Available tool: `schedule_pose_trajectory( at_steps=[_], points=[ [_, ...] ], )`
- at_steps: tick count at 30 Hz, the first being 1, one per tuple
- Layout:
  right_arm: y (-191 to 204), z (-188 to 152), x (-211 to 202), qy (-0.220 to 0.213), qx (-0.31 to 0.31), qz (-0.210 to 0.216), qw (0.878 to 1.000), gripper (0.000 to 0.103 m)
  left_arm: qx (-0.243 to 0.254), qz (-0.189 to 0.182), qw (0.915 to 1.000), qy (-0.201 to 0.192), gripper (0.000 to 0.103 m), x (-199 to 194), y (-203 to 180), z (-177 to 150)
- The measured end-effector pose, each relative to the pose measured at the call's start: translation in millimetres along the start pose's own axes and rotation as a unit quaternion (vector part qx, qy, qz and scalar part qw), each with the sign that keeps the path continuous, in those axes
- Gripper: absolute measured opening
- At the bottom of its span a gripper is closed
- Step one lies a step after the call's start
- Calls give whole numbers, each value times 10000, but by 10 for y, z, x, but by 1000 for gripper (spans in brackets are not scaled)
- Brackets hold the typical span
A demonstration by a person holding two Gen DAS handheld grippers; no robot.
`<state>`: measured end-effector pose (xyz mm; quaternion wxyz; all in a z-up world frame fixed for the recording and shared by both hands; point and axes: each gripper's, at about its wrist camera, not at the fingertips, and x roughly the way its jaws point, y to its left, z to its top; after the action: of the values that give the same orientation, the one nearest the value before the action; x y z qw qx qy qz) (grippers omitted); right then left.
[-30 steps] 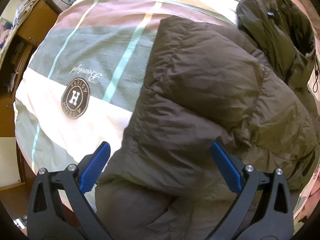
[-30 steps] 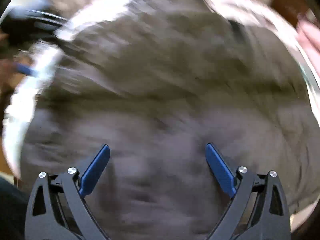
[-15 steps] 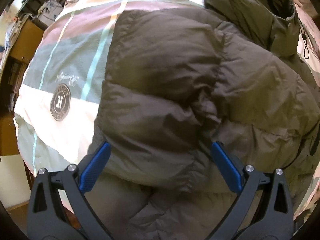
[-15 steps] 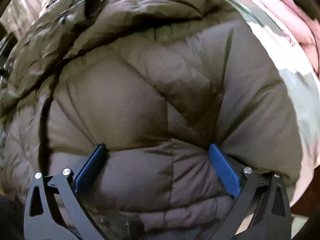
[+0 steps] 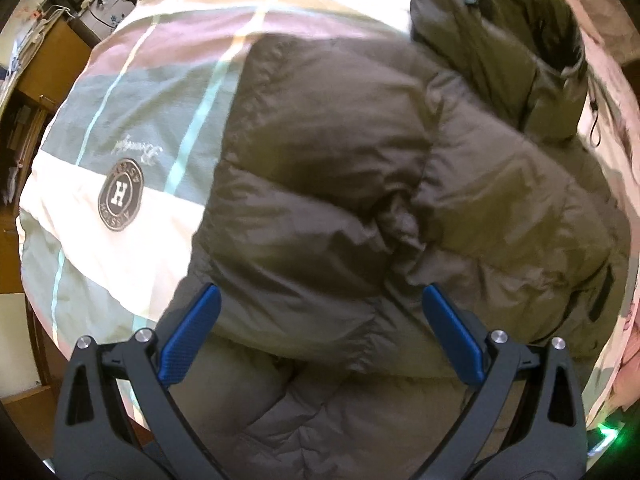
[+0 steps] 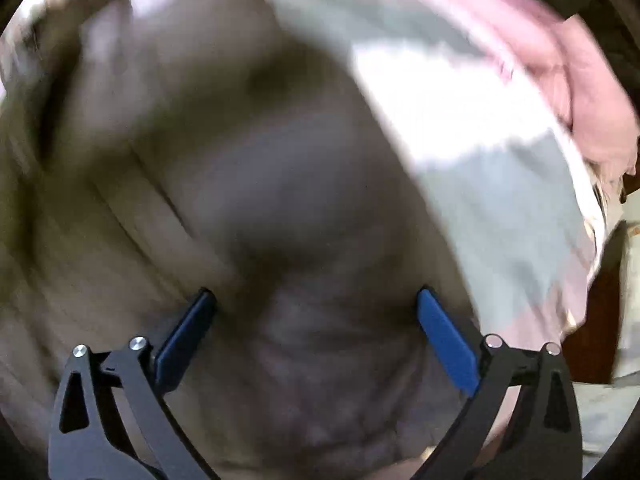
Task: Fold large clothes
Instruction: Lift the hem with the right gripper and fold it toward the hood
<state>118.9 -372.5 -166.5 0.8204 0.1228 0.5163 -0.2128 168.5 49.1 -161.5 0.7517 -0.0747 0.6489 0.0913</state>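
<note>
two sets of jaws, both spread wide and holding nothing. my left gripper (image 5: 318, 320) hangs right over the near edge of the brown puffer jacket (image 5: 340, 184), which lies on the striped duvet (image 5: 120, 128) with its long axis running away toward the hood (image 5: 500, 40). my right gripper (image 6: 312, 320) view is blurred, jacket below, pink cloth (image 6: 568, 80) farther off. left looks nearer the hem.

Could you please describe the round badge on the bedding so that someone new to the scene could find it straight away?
Start with the big striped duvet that covers the bed, left of the brown puffer jacket. On its pale cream band lies the round badge. It is the only dark circle there, with a white H in the middle, just below some cursive lettering.
</note>
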Motion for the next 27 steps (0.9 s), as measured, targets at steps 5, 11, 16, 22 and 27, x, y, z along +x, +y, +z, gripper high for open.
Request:
schedule_pose_trajectory(
  at_steps=[5, 11, 16, 22, 27],
  points=[
    [230, 814, 73, -136, 104, 327, 9993, 101, -185, -303, 9991, 244, 101, 33, 46, 12],
    [924, 441, 883, 772, -184, 243, 9965, 102, -153, -633, 9970, 429, 101, 35, 138, -15],
    [979, 434, 920, 377, -251, 152, 9989, 102, -589, -740, 9941, 524, 101, 89, 408, 99],
    [1111, 362, -36, -845, 337, 731, 9932, 102, -1505, -659, 9863, 126, 101, -74, 863, 230],
    [2282, 103, -308, -453, -1296, 1491, 9792, 102, -1422, -491, 9884, -227, 101, -162, 840, 251]
  ],
)
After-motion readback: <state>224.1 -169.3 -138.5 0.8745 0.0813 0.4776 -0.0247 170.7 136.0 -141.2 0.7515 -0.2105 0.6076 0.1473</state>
